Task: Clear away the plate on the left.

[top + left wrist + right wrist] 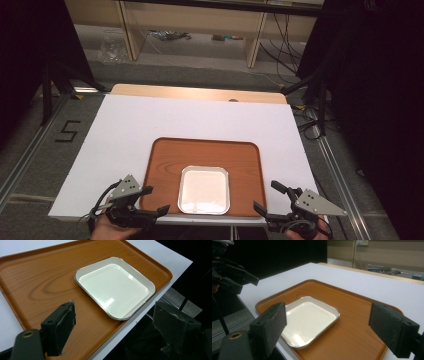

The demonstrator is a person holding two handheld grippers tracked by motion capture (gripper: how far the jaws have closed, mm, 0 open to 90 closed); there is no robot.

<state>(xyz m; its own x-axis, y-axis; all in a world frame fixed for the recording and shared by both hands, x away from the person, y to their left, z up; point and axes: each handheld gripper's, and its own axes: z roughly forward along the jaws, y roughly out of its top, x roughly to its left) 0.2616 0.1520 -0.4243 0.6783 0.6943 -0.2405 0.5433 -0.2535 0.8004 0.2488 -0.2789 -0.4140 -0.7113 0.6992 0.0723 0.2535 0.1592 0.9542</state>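
White enamel dish [204, 189] sits on wooden tray [165, 165] near its front edge, btwn left gripper [154, 200] & right gripper [266, 196], both w/ jaws spread wide, holding nothing.

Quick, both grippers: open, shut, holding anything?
Left gripper: open, holding nothing, beside the wooden tray's near left corner.
Right gripper: open, holding nothing, at the tray's near right corner; the white dish lies untouched.
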